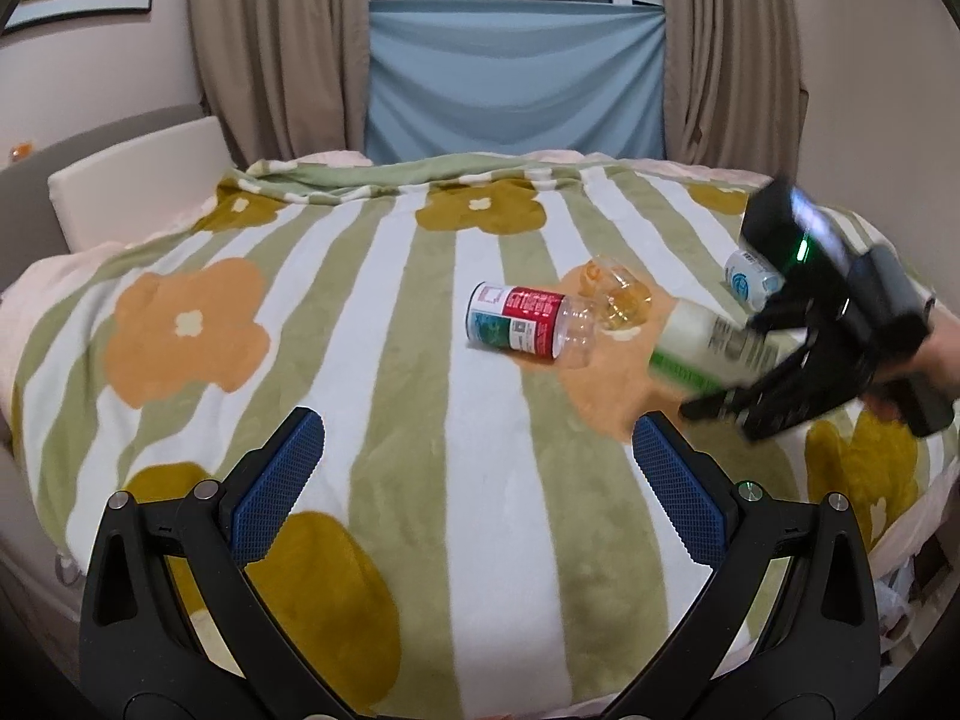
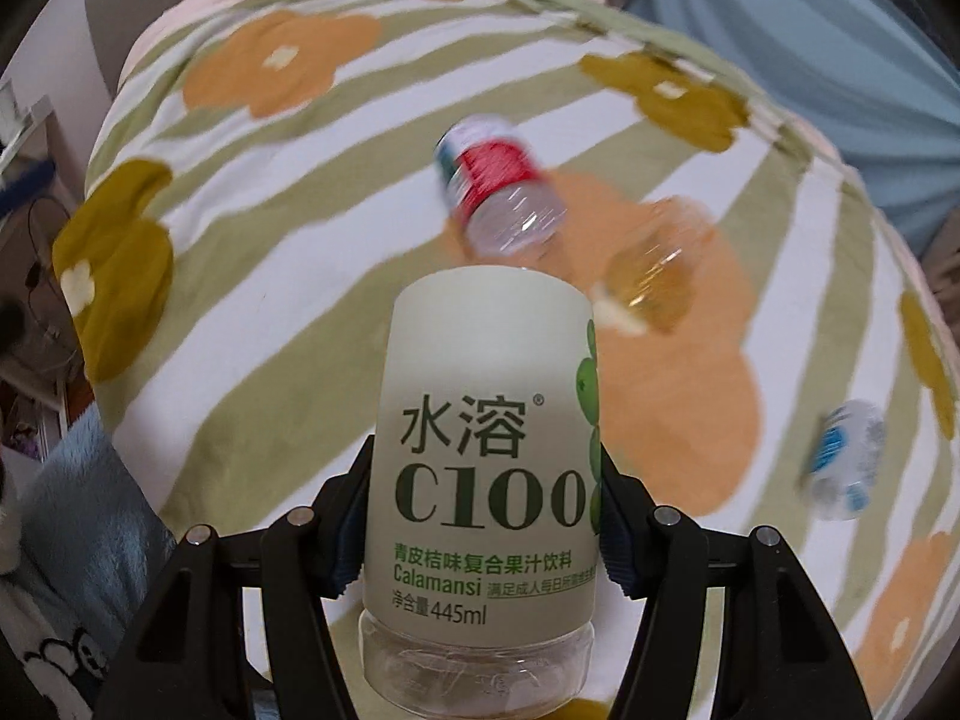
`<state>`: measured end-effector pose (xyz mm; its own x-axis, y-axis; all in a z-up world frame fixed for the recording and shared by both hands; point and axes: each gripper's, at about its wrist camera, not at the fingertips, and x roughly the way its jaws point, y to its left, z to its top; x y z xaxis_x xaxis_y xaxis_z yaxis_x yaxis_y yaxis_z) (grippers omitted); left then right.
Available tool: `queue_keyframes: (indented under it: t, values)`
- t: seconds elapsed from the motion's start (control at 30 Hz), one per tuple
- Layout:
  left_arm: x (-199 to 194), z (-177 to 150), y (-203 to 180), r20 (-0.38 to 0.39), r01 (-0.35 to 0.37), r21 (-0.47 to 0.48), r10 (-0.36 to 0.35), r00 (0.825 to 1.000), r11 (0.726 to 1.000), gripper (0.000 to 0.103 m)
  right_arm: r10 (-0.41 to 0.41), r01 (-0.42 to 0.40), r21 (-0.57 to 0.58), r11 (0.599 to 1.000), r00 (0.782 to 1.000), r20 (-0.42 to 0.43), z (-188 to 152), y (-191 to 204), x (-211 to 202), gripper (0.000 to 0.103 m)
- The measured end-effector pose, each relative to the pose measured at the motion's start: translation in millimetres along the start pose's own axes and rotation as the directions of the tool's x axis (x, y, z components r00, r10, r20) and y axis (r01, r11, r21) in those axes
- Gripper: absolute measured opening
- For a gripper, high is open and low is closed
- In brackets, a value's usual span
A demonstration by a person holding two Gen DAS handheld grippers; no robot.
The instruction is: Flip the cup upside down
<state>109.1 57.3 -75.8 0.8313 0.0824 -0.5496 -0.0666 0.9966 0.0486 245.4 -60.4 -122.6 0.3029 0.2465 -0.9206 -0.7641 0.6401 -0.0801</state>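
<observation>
A white, green-lettered C100 cup [image 2: 486, 420], cut from a bottle, sits between the fingers of my right gripper [image 2: 483, 468], which is shut on it. Its clear ribbed end is nearest the right wrist camera and its white end points away. In the left wrist view the same cup [image 1: 702, 348] hangs tilted above the blanket at the right, held by the blurred right gripper [image 1: 741, 360] and a hand [image 1: 942, 348]. My left gripper [image 1: 477, 426] is open over the near part of the blanket, with nothing between its blue pads [image 1: 276, 492].
On the striped flower blanket [image 1: 420, 408] a red-labelled clear cup [image 1: 522, 330] lies on its side beside an amber clear cup [image 1: 621, 300]. A blue-labelled cup [image 1: 750, 279] lies behind the right gripper. A white cushion [image 1: 138, 180] and curtains [image 1: 270, 48] are at the back.
</observation>
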Motion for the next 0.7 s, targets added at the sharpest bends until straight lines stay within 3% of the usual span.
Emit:
queue_keyframes:
  t: [0.2, 0.33, 0.37, 0.43, 0.47, 0.57, 0.63, 0.7]
  values:
    - [-3.6, -0.7, 4.6, -0.005, -0.006, 0.005, 0.006, 1.000, 1.000, 0.103, 0.033, -0.033, 0.010, 0.999, 0.999, -0.033, -8.0, 7.7, 33.6, 0.058]
    - [-1.4, -1.1, 5.0, 0.000, 0.047, 0.003, -0.047, 0.999, 0.999, 0.103, 0.059, -0.059, 0.022, 0.998, 0.998, -0.010, -7.8, 4.1, 40.9, 0.061]
    - [-1.3, -1.8, 5.2, 0.008, 0.068, 0.002, -0.068, 0.998, 0.998, 0.103, 0.079, -0.078, 0.042, 0.996, 0.997, -0.006, -7.6, 1.7, 41.8, 0.065]
    - [-3.3, -4.3, 3.6, 0.032, 0.071, 0.009, -0.071, 0.997, 0.997, 0.103, 0.098, -0.098, 0.078, 0.992, 0.995, 0.002, -6.5, -1.7, 43.3, 0.094]
    - [-3.9, -4.7, 1.4, 0.040, 0.057, 0.025, -0.058, 0.998, 0.998, 0.103, 0.104, -0.105, 0.086, 0.991, 0.994, 0.022, -6.6, -2.8, 41.7, 0.099]
    - [0.3, -1.5, -8.0, 0.003, 0.043, 0.107, -0.043, 0.999, 0.993, 0.103, 0.096, -0.103, 0.072, 0.992, 0.991, 0.091, -10.5, -2.8, 28.9, 0.102]
    - [3.6, 3.2, -13.6, -0.020, 0.081, 0.156, -0.078, 0.997, 0.985, 0.103, 0.090, -0.101, 0.070, 0.992, 0.985, 0.146, -16.7, -3.8, 13.3, 0.102]
    - [7.7, 10.1, -23.9, -0.011, 0.128, 0.267, -0.130, 0.991, 0.955, 0.103, 0.092, -0.111, 0.087, 0.990, 0.976, 0.197, -25.0, -0.7, -5.6, 0.102]
